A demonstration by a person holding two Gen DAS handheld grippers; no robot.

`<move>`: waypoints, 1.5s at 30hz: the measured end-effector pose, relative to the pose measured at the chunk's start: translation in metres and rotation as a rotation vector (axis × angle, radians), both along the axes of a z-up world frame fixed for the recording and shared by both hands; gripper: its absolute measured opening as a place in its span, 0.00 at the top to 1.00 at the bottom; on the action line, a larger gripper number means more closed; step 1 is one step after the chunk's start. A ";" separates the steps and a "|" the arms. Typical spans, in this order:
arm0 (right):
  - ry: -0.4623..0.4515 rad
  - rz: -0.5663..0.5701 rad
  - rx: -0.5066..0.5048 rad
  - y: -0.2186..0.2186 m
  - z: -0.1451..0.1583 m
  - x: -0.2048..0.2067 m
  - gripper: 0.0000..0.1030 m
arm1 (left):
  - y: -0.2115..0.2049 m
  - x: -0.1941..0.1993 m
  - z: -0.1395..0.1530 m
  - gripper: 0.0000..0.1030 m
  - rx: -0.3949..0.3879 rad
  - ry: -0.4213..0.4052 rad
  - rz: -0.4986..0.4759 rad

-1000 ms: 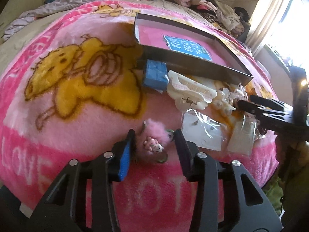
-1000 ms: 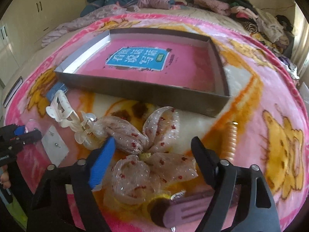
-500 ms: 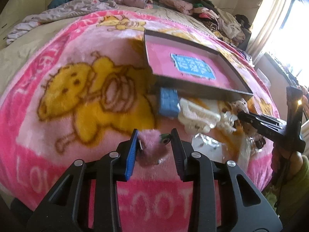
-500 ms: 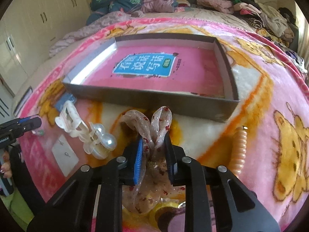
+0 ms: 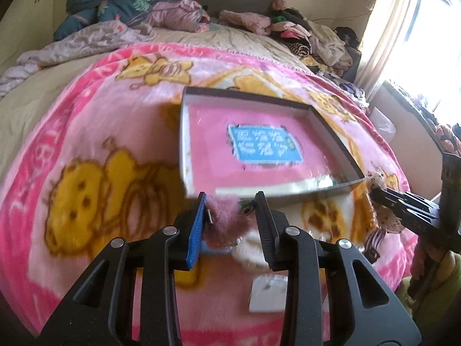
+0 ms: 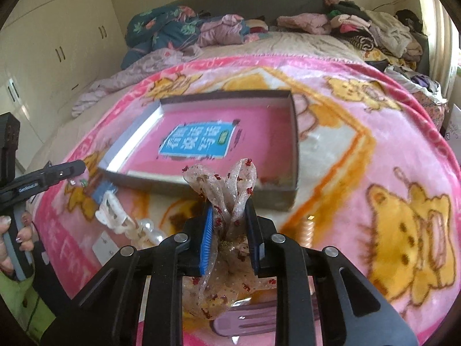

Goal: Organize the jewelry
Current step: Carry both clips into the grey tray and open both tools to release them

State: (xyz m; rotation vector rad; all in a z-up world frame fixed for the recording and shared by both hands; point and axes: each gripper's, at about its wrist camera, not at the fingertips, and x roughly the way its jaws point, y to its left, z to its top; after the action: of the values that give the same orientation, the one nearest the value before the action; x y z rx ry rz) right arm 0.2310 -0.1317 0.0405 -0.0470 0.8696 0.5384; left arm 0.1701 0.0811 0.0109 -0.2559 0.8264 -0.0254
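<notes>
Blanket, pink with yellow bears, fills the left of the left wrist view with open room from its rim down to the lower edge. At centre the left gripper has its fingers pinching a pink pom-pom, raised just before the near wall of the box. That box sits in mid frame, shallow, dark-walled, with a pink floor and a blue label; its near left corner lies just above the blue finger pad. Below the pom-pom a white claw clip shows partly, and a white card lies lower right of centre. At the right edge the right gripper reaches in.

In the right wrist view, the left gripper enters at the left edge, held by a hand. Right of it lie a claw clip and a pearl clip. At centre the right gripper has its fingers pressed on a sheer bow, whose loops rise in front of the box's near wall. A purple clip lies under the fingers. Right of centre an orange beaded band lies near the box's corner, then open blanket to the right edge.
</notes>
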 end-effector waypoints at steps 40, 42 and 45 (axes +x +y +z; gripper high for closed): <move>0.071 -0.070 -0.085 0.038 -0.045 0.101 0.74 | 0.010 0.083 -0.033 0.56 0.031 0.076 -0.028; 0.079 -0.075 -0.078 0.038 -0.047 0.100 0.72 | 0.012 0.078 -0.032 0.53 0.033 0.076 -0.024; 0.078 -0.082 -0.065 0.036 -0.047 0.098 0.63 | 0.016 0.071 -0.027 0.48 0.042 0.064 -0.013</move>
State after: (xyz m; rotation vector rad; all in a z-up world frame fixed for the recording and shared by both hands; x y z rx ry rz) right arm 0.3285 -0.0953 -0.0067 -0.0497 0.9607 0.4372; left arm 0.2408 0.0969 -0.0159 -0.2124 0.8915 -0.0125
